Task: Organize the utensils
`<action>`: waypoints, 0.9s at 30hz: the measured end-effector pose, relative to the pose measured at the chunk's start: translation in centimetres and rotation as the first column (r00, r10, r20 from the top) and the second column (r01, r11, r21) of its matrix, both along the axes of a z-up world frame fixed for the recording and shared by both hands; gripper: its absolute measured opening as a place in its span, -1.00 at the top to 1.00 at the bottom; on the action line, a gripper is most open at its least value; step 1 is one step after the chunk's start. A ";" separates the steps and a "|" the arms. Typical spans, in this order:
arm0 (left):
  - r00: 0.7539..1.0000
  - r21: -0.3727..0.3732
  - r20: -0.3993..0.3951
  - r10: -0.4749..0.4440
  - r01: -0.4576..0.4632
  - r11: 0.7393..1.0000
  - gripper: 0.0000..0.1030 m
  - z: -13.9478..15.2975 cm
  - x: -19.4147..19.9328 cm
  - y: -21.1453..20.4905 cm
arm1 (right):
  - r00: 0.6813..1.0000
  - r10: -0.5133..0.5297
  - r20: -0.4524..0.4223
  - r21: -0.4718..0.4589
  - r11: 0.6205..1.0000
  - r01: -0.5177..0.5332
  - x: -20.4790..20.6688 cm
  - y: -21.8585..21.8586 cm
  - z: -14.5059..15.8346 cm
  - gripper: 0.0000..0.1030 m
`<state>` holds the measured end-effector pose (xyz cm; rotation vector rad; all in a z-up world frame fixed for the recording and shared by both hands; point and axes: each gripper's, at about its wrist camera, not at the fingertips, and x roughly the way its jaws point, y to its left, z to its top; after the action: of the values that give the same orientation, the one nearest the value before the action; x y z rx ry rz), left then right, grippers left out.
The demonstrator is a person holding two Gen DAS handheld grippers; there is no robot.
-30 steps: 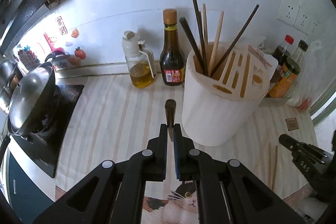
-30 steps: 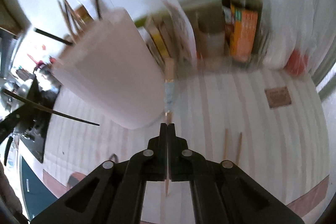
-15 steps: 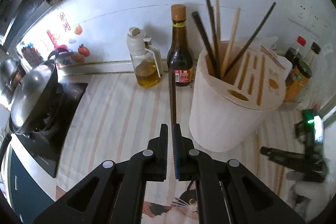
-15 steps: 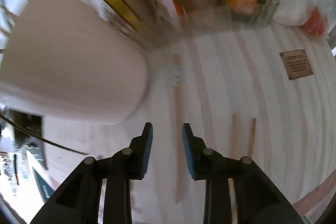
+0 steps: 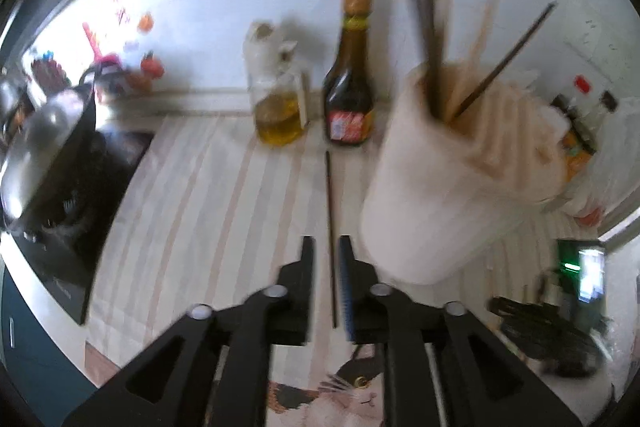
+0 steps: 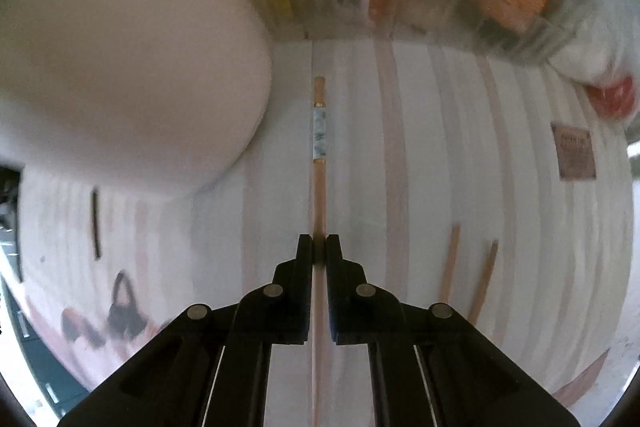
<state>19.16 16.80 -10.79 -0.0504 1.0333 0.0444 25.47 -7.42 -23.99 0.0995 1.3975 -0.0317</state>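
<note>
The right gripper point(image 6: 319, 247) points straight down at the striped cloth on the desk point(image 6: 440, 147), and its jaws have just been closing; they now pinch a pale wooden chopstick point(image 6: 319, 187) that lies flat on the cloth. This chopstick is light tan with a patterned blue-white band near its far end, and it runs straight away from the gripper toward a clear tray point(image 6: 400, 7) of packets. Its near end passes under the gripper and is cut off by the picture's edge. Two more plain wooden chopsticks point(image 6: 468, 275) lie side by side to the right, their lower ends hidden behind the gripper's body.

The left gripper point(image 5: 326, 251) has just been opening; its jaws stand narrowly apart, with a thin dark chopstick point(image 5: 330, 219) lying on the cloth between them, and no pad visibly presses on it. Just to its right stands the white utensil holder point(image 5: 432, 203), blurred by motion, with dark and pale chopsticks sticking up from one opening; their count cannot be told through the blur. Behind are one dark sauce bottle point(image 5: 352, 83) and one oil jug point(image 5: 278, 99). A wok point(image 5: 48, 143) sits on the stove at the left.
</note>
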 end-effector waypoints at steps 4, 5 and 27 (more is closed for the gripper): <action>0.997 -0.058 -0.081 -0.003 -0.002 0.998 0.09 -3.9 1.2 0.8 | 1.000 -0.022 0.008 0.046 0.999 0.022 -2.4 -0.7 0.4 0.87; 0.994 -0.053 -0.107 -0.021 0.016 0.998 0.09 -5.0 1.7 0.5 | 0.999 -0.034 0.011 0.045 0.998 0.034 -2.8 -0.8 0.3 0.87; 0.940 0.021 -0.313 -0.133 0.147 0.989 0.95 -14.9 -2.6 -2.0 | 0.996 -0.053 -0.068 -0.040 0.998 0.050 -4.9 -2.1 -2.2 0.87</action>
<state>16.51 14.78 -25.70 0.0732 1.3490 -0.0562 20.57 -9.54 -26.15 0.1038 1.4624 -0.1057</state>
